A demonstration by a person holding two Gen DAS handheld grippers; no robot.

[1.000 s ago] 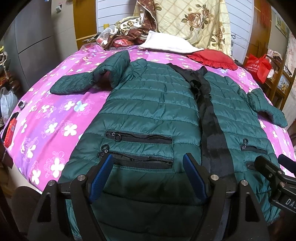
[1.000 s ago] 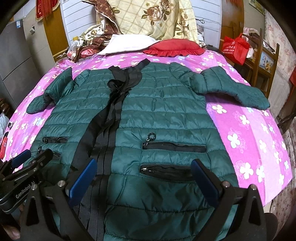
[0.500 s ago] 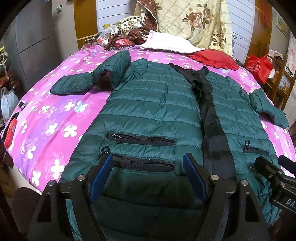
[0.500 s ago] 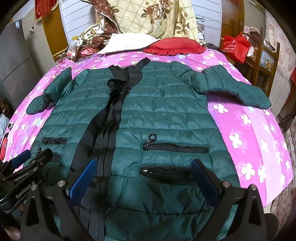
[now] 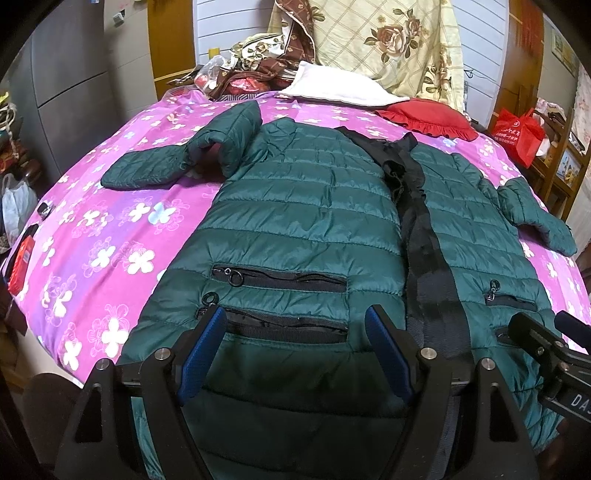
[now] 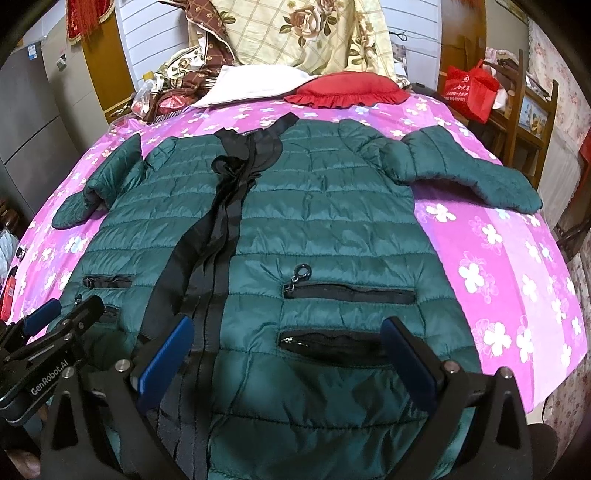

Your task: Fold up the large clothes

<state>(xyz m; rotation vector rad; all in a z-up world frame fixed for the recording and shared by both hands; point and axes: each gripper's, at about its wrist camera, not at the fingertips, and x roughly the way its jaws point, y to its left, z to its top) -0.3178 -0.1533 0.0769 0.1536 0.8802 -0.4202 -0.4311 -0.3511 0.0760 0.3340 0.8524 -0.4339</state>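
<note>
A dark green quilted jacket (image 5: 306,221) lies front up and spread flat on the pink flowered bed, also in the right wrist view (image 6: 325,221). Its black zipper band (image 5: 424,251) runs down the middle. Both sleeves are bent at the sides (image 5: 177,162) (image 6: 461,170). My left gripper (image 5: 295,354) is open and empty, just above the hem on the jacket's left half. My right gripper (image 6: 288,362) is open and empty, above the hem on the right half. Each gripper shows in the other's view (image 5: 546,354) (image 6: 51,339).
The pink flowered bedspread (image 5: 110,236) covers the bed. A white pillow (image 5: 332,88), a red pillow (image 6: 343,92) and piled bedding (image 6: 295,33) lie at the head. A red bag (image 6: 469,88) and wooden shelf stand to the right. Grey cabinets (image 5: 74,81) stand on the left.
Both grippers have eased back slightly toward the jacket's hem. Both stay open, and the jacket has not moved.
</note>
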